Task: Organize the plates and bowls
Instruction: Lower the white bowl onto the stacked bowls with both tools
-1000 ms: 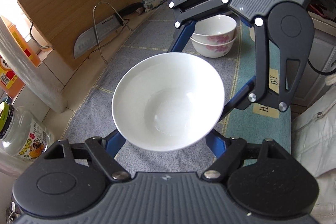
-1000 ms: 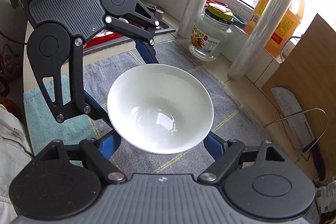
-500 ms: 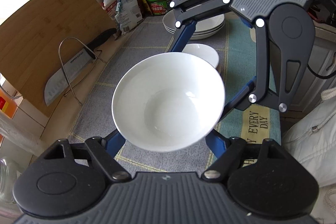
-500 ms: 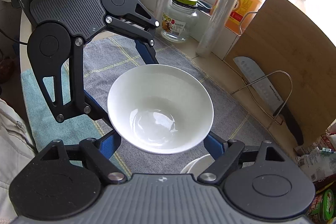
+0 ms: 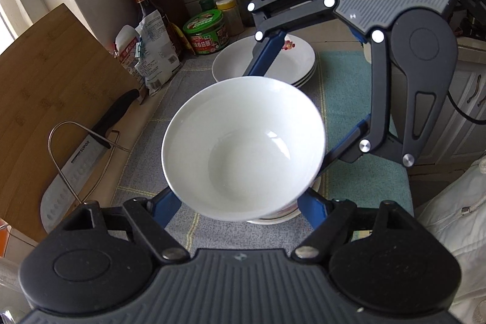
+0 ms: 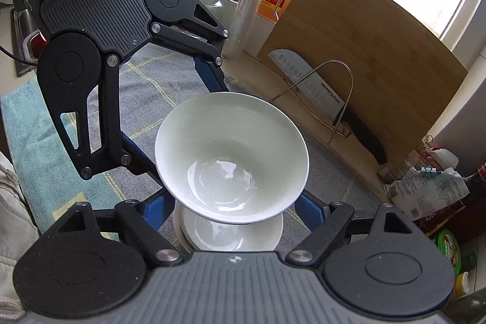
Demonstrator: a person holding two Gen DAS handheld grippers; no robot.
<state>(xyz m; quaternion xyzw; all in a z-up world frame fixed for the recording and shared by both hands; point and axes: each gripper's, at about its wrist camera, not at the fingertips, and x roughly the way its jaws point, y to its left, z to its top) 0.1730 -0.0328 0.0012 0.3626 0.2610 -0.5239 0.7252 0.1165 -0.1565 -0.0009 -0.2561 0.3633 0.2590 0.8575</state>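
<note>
Left wrist view: your white bowl is held off the worktop, directly above the stacked bowls on the grey mat. Your left gripper and right gripper each clamp its rim from opposite sides. Stacked plates sit toward the worktop's far end.

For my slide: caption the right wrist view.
Both grippers carry a white bowl above stacked bowls.

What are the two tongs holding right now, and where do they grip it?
Both tongs hold one white bowl between them, each with its blue fingers against the bowl's outer sides below the rim, above the stacked bowls.
</note>
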